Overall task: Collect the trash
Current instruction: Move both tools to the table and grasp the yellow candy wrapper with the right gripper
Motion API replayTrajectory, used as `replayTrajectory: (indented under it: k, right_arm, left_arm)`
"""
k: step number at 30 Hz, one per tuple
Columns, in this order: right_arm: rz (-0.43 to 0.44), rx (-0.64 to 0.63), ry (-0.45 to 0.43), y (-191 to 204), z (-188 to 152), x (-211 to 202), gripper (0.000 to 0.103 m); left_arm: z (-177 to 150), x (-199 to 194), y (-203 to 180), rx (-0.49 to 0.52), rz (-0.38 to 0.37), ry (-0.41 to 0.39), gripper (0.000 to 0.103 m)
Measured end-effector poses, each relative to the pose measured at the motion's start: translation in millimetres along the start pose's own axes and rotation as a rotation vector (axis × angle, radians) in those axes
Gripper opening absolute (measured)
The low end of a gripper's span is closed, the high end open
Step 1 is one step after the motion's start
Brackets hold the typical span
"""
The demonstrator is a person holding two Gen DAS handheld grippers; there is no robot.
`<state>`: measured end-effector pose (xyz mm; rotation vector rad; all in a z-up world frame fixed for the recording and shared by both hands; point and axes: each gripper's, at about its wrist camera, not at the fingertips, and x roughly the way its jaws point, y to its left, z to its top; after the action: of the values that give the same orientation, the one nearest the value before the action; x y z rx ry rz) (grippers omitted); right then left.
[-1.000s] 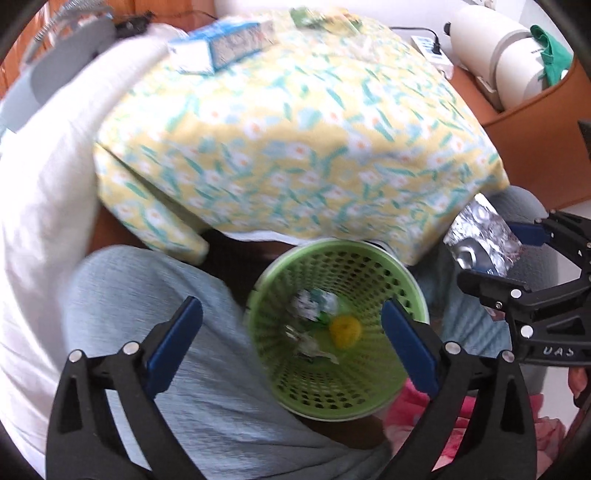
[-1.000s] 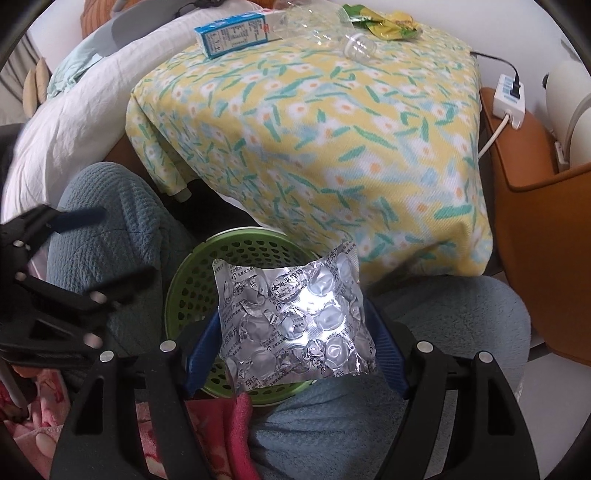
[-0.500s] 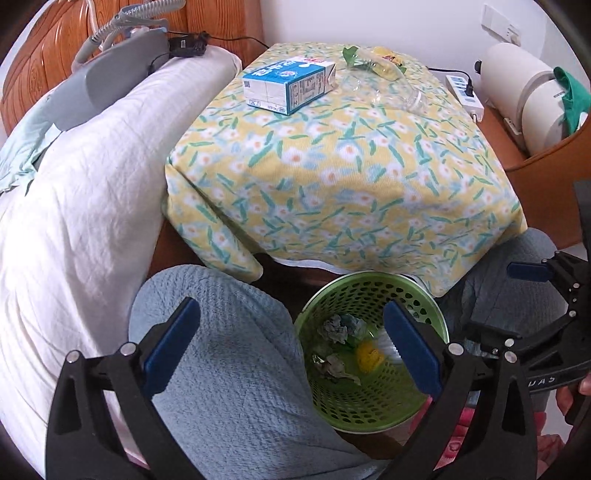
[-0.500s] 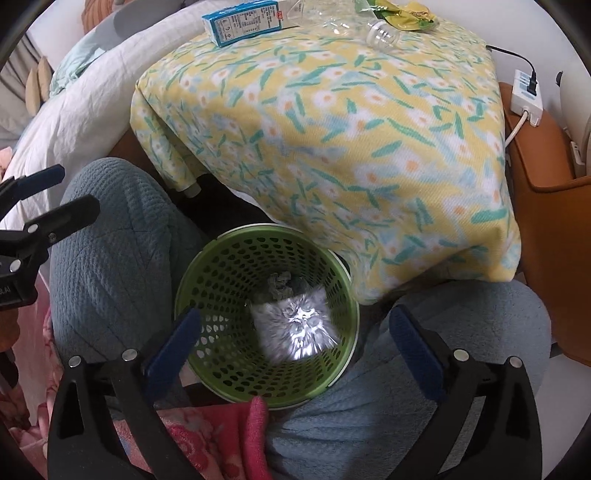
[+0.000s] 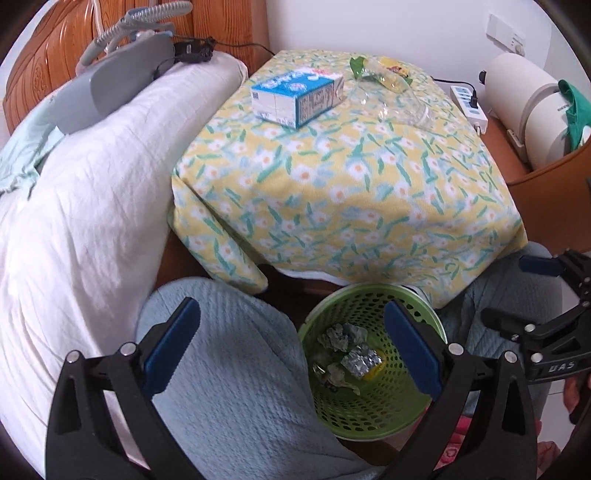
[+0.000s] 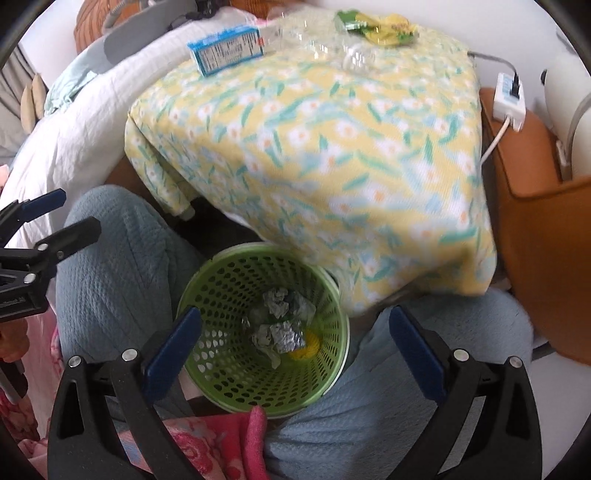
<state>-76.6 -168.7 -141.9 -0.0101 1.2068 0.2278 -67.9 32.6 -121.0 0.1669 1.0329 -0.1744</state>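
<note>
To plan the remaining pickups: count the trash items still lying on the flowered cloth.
3: the blue milk carton at the far left, the clear plastic bottle to its right, and the green-yellow wrapper at the far edge behind the bottle. Smaller scraps could be hidden.

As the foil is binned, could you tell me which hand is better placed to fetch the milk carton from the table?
Probably the left: its open claw is empty and the milk carton lies on the table's left side, nearer it. The right claw, also open, hangs over the green basket.

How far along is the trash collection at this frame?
Done: a silver foil blister pack lies in the green perforated basket with crumpled scraps. In hand: nothing; the right gripper and left gripper are both open. Left on the floral tablecloth: blue milk carton, clear plastic bottle, green-yellow wrapper.
</note>
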Motion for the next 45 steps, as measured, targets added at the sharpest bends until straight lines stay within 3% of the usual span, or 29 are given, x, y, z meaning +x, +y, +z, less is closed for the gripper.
replayTrajectory:
  k: [13, 20, 27, 32, 41, 45]
  right_arm:
    - [-0.086, -0.128, -0.166, -9, 95, -21, 0.100]
    - [-0.079, -0.242, -0.205, -14, 158, -1, 0.100]
    - [-0.069, -0.311, -0.219, -18, 192, 20, 0.100]
    - [-0.012, -0.180, -0.268, -53, 211, 13, 0.100]
    - [-0.025, 0.303, -0.342, -163, 277, 30, 0.100]
    - [-0.039, 0.367, -0.290, -191, 302, 61, 0.087]
  left_arm:
    - [72, 0, 9, 0.015, 0.020, -0.091, 0.095]
    - [122, 10, 10, 0.024, -0.001, -0.114, 0.095]
    - [167, 24, 11, 0.017, 0.007, -0.130, 0.095]
    - [199, 35, 9, -0.002, -0.024, -0.137, 0.095]
    - [267, 66, -25, 0.002, -0.104, -0.115, 0.095]
    - [284, 81, -40, 0.014, -0.106, -0.097, 0.095]
